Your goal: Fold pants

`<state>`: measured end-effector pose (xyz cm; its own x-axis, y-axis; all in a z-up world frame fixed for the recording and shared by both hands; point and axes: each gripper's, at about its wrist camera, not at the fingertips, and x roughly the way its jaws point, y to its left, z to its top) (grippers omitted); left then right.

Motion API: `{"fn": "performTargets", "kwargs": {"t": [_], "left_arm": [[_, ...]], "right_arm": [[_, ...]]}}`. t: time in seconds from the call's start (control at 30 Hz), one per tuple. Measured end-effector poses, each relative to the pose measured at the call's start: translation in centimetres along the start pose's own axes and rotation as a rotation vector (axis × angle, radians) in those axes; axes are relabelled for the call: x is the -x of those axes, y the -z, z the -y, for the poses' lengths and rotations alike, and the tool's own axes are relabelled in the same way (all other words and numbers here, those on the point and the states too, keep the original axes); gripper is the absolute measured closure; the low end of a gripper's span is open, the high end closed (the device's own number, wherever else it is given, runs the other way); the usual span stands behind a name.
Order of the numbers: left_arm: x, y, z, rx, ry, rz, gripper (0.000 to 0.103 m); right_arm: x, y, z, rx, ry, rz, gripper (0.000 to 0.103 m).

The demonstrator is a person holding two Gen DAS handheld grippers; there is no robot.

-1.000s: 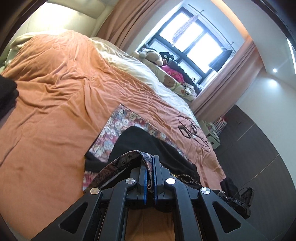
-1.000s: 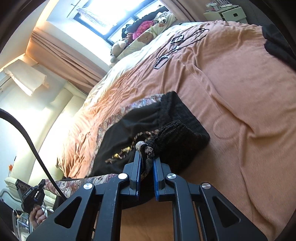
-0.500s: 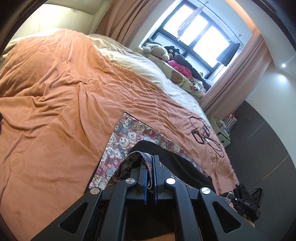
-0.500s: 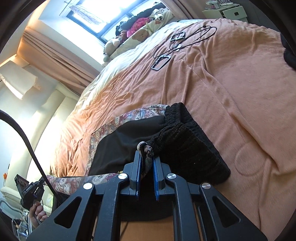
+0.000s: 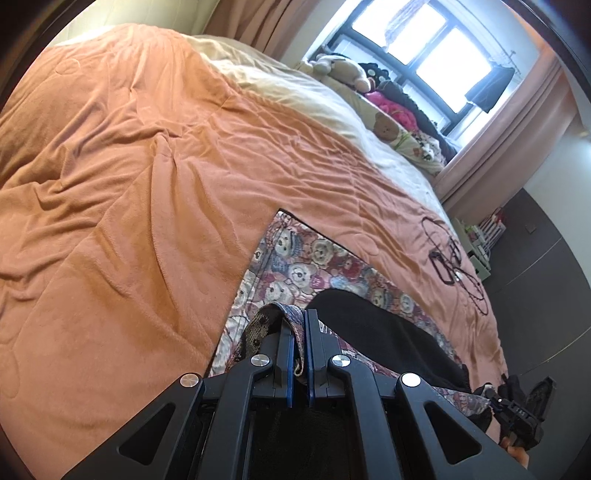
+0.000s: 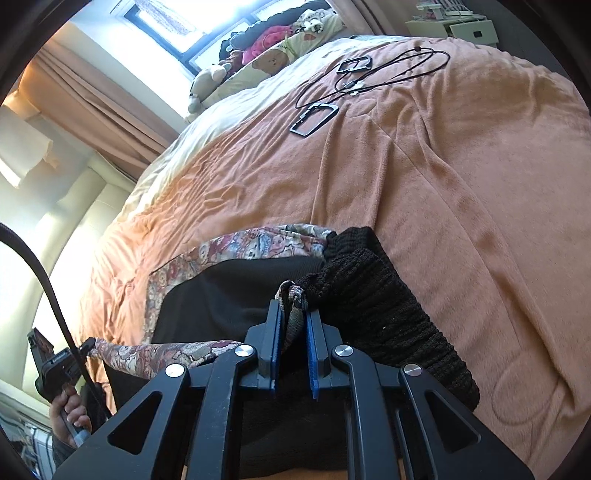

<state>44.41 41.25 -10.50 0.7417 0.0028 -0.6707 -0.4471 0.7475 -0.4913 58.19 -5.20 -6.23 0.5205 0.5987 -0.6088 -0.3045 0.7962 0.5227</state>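
Observation:
The pants (image 5: 303,266) lie on the orange blanket (image 5: 110,221), bear-patterned outside and black inside (image 5: 369,325). My left gripper (image 5: 299,314) is shut on a patterned edge of them, lifted just above the layer beneath. My right gripper (image 6: 291,306) is shut on a bunched bit of patterned fabric beside the black ribbed waistband (image 6: 376,306). The right wrist view shows the patterned layer (image 6: 236,247) under the black side (image 6: 229,295), and the left gripper (image 6: 74,354) pulling a strip taut at the lower left. The right gripper (image 5: 517,410) shows at the left wrist view's lower right.
Black cables and two small black frames (image 6: 354,81) lie on the blanket beyond the pants. Plush toys and cushions (image 5: 343,66) line the window. A white drawer unit (image 6: 458,26) stands past the bed. A hand (image 6: 70,410) holds the left gripper.
Both grippers have carried the held fabric farther over the bed. The black inner side now covers more of the patterned layer. A dark garment at the left edge has left the view.

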Motion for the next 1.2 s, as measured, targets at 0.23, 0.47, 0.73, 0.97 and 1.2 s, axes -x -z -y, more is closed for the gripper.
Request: {"fn": "performTargets", "kwargs": {"t": [0.23, 0.47, 0.73, 0.97, 1.2], "left_arm": [[-3.3, -0.8, 0.0, -0.068, -0.075, -0.082, 0.074], [-2.8, -0.1, -0.7, -0.161, -0.124, -0.097, 0.056], [-3.9, 2.2, -1.9, -0.25, -0.154, -0.191, 0.056], [-6.0, 3.7, -1.2, -0.379, -0.196, -0.269, 0.056], [-8.8, 3.4, -0.4, -0.472, -0.262, -0.289, 0.056]], "right_arm": [[0.7, -0.5, -2.4, 0.091, 0.073, 0.071, 0.013], [2.1, -0.2, -3.1, 0.199, 0.093, 0.066, 0.013], [2.6, -0.5, -1.9, 0.256, 0.164, 0.003, 0.013], [0.9, -1.3, -1.7, 0.326, 0.256, -0.089, 0.013], [-0.8, -1.6, -2.2, 0.366, 0.285, -0.136, 0.014]]}}
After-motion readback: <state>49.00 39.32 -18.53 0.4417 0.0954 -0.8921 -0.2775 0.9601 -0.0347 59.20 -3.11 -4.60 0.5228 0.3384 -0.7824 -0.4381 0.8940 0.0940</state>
